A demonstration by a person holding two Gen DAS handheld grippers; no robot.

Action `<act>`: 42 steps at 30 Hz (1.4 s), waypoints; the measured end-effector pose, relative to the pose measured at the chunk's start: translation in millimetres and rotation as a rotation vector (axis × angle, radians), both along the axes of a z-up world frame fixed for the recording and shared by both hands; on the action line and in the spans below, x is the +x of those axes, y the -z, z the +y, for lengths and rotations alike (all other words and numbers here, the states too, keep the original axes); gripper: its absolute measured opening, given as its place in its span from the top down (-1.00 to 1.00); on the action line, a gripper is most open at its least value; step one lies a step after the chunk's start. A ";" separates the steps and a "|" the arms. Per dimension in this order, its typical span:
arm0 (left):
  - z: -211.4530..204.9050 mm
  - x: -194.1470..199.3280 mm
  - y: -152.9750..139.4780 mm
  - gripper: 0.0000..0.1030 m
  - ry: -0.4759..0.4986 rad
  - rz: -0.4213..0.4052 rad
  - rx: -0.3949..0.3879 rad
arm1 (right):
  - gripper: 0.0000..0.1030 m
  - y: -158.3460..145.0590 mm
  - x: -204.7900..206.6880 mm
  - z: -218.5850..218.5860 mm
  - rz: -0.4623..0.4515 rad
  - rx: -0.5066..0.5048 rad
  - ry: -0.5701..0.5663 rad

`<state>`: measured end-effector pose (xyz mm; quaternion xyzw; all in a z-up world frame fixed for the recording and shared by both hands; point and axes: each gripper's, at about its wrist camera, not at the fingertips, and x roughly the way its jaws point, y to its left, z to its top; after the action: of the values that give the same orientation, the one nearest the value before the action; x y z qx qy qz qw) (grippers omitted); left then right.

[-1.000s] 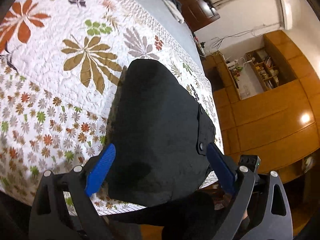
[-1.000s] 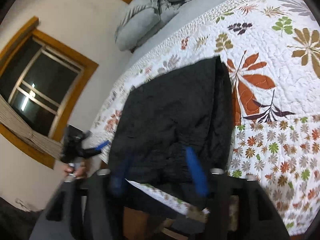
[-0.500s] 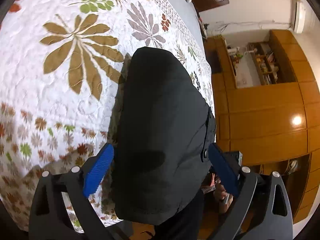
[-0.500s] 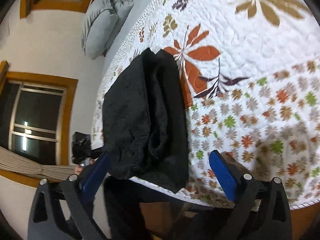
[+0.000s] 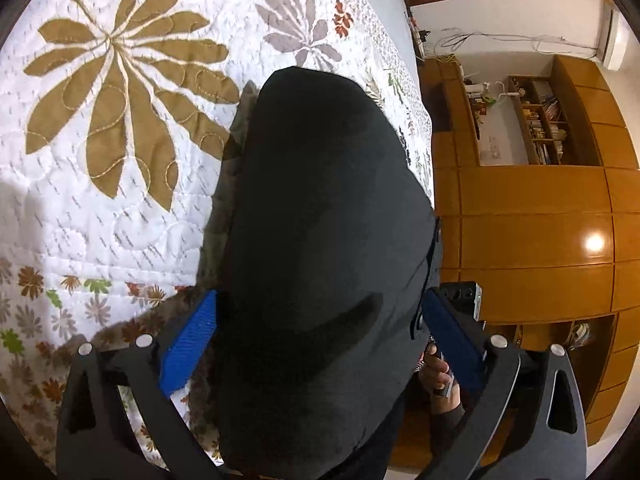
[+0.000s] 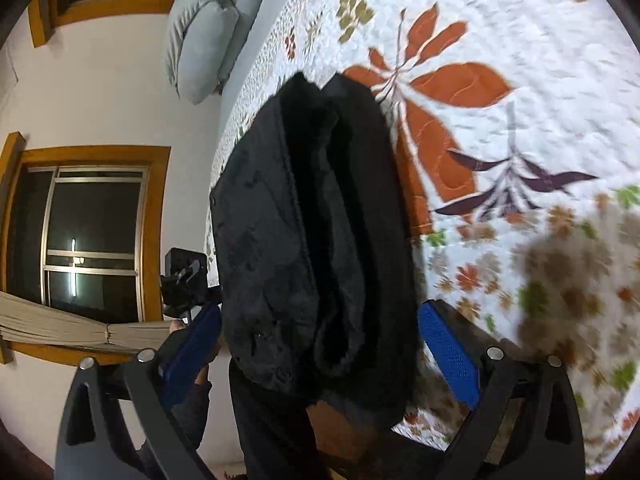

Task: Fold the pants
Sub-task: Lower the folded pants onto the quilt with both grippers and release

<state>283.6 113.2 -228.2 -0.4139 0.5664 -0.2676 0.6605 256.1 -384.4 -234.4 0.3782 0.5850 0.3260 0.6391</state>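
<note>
The pants lay as a black folded bundle at the near edge of the bed, one end drooping over it, framed by both pairs of jaws. The left gripper stood wide open with the cloth between its blue pads, no pad visibly pressing; the right gripper was equally wide and held nothing. The fold looked nearly finished, judging by the stacked layers in the right wrist view. Next would likely be a grip on the hanging end to lay it over, or a smoothing press. Around it spread the flowered quilt. A pillow sat at the far corner, well apart. Nothing blocked the bundle.
</note>
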 end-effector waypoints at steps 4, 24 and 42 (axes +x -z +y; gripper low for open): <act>-12.6 5.9 3.8 -0.93 0.029 0.006 0.002 | -0.94 5.9 2.1 15.6 0.007 0.006 -0.027; -38.1 24.5 11.7 -0.21 0.093 0.041 0.077 | -0.62 2.2 6.2 45.7 -0.039 -0.047 -0.093; -14.9 36.8 -43.1 0.18 0.045 -0.094 0.062 | 0.26 -48.4 12.9 73.6 -0.159 0.019 -0.115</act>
<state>320.3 98.3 -185.2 -0.3672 0.5518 -0.2838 0.6929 269.0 -310.8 -186.0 0.3227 0.5500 0.3967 0.6603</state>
